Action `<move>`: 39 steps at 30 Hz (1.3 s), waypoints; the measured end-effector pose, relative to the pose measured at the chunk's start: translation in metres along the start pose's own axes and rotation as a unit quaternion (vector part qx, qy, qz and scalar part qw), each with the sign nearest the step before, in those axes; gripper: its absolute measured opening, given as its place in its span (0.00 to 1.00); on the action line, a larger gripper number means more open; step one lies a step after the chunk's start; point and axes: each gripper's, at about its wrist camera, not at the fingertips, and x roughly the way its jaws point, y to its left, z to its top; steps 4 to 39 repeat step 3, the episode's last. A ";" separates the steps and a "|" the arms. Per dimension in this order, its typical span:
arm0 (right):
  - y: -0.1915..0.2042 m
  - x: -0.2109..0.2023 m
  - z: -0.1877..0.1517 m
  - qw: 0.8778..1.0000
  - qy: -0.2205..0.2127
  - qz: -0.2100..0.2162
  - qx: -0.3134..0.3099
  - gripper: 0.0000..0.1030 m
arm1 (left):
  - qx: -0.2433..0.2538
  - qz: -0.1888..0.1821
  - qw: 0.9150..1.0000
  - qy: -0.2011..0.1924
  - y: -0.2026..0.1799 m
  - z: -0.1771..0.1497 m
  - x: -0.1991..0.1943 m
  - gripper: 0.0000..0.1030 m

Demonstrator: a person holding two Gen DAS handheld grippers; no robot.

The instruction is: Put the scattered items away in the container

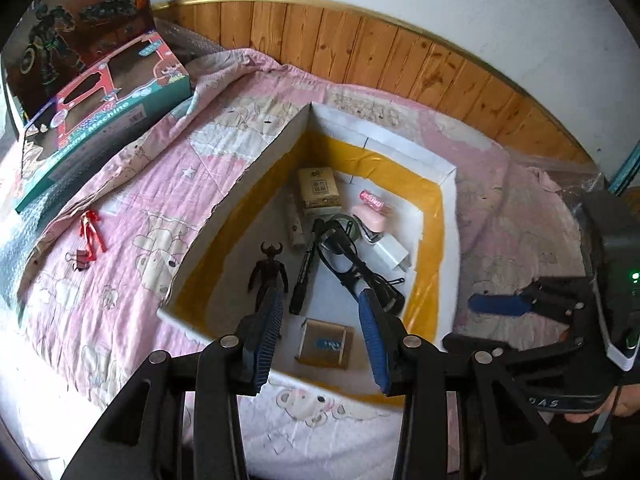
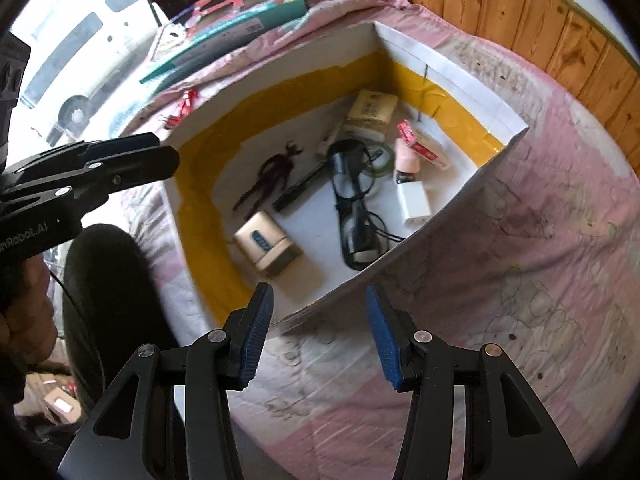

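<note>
The left hand-held gripper (image 1: 320, 332) is hovering over the near rim of the white cardboard box (image 1: 256, 168), fingers apart and empty; the right hand-held gripper (image 2: 320, 336) is hanging just outside the box, likewise spread. Inside the box are lying a tan packet (image 1: 325, 343), a dark horned figurine (image 1: 269, 270), a black marker (image 1: 306, 268), eyeglasses (image 2: 352, 196) and a white charger (image 1: 390, 254). Beyond the box, on the pink quilt (image 1: 132, 216), a red figurine (image 1: 91, 234) is lying.

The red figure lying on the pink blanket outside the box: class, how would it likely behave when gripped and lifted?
The red figure looks small and thin, so probably light. Its slim limbs may flex or slip between wide pads. The soft blanket beneath could give way when pressed.
</note>
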 end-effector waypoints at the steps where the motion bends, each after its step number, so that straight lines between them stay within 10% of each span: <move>1: 0.004 -0.003 -0.001 1.000 -0.003 -0.001 -0.003 0.50 | 0.000 -0.001 1.000 -0.002 -0.001 -0.002 -0.003 0.40; 39: 0.011 -0.009 -0.003 1.000 -0.010 -0.005 -0.009 0.50 | 0.001 0.003 1.000 -0.006 -0.004 -0.006 -0.009 0.40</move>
